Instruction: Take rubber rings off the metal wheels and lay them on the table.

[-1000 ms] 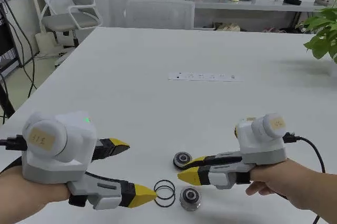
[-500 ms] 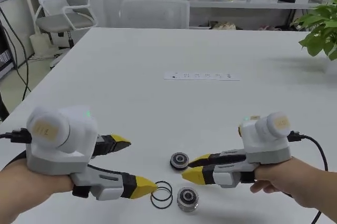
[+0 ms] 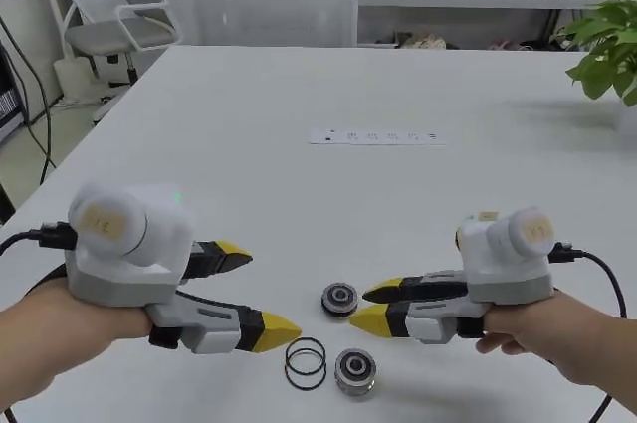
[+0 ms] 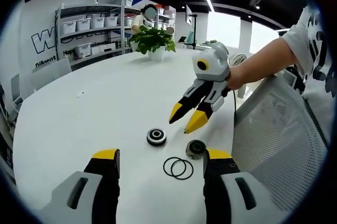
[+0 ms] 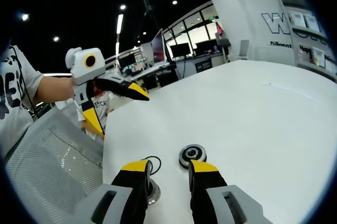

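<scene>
So, table [image 3: 418,214]: white and broad; all the work lies near its front edge, between your two tools.
Left gripper [image 3: 269,292]: jaws spread wide, holding nothing; the parts lie ahead of its tips, toward its right jaw.
Right gripper [image 3: 363,308]: jaws parted only narrowly, empty, tips aimed across toward your left tool.
Dark-rimmed wheel [image 3: 340,299]: flat on the table, axle upright, just ahead of your right tips and in line with their gap. Its dark edge suggests a ring still on it. Your right hand is clearly the nearer, and the rim faces it side-on.
Bare wheel [image 3: 355,368]: flat, just beside your right lower jaw, on your body's side of it; it looks stripped.
Rubber rings [image 3: 306,363]: two, overlapping, loose on the table just beside the bare wheel, a little past your left lower tip.
</scene>
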